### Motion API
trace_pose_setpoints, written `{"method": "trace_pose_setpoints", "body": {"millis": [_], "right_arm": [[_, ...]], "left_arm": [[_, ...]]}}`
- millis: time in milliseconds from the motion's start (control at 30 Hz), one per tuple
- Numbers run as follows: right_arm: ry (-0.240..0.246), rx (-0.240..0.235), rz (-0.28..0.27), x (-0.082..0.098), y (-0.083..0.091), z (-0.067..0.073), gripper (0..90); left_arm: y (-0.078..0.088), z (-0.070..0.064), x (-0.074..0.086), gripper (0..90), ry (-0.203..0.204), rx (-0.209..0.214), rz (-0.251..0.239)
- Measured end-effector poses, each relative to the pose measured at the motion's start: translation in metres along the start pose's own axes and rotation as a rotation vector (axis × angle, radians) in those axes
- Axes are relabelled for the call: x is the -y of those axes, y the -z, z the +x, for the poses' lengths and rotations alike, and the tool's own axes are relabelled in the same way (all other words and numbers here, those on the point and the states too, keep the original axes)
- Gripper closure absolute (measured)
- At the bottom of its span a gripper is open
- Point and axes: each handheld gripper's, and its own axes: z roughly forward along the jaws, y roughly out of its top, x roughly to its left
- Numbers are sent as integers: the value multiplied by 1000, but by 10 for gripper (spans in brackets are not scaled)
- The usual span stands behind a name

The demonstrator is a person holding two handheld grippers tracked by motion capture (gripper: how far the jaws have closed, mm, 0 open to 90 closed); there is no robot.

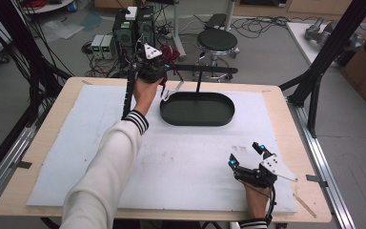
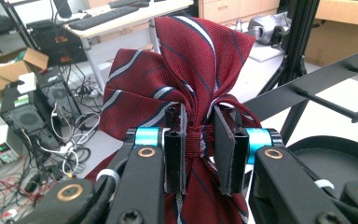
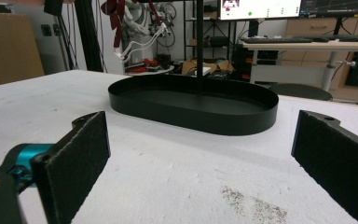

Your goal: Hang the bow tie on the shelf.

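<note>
Left gripper view, left tool [image 2: 199, 142] pinching striped maroon tie [image 2: 186, 74] (bunched), right tool [image 3: 200, 163] wide apart.

White sleeve [image 1: 107, 167] with navy-striped cuff, black hand-held gripper [image 2: 199, 144], teal joints, brass-ringed screws

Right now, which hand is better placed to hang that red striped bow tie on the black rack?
Left. The left gripper is already shut on the bow tie beside the rack's pegged bar. The right gripper rests open and empty at the table's near edge.
</note>
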Motion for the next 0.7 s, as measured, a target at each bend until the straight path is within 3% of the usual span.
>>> {"method": "trace_pose_setpoints", "body": {"millis": [67, 367, 700], "right_arm": [[0, 0, -1, 0, 0, 0, 32], [-2, -2, 1, 0, 0, 0, 33], [-2, -1, 0, 0, 0, 0, 32]], "left_arm": [[0, 3, 4, 750, 24, 2, -6], [2, 12, 18, 750, 44, -33, 15], [2, 17, 34, 747, 106, -29, 51]]}}
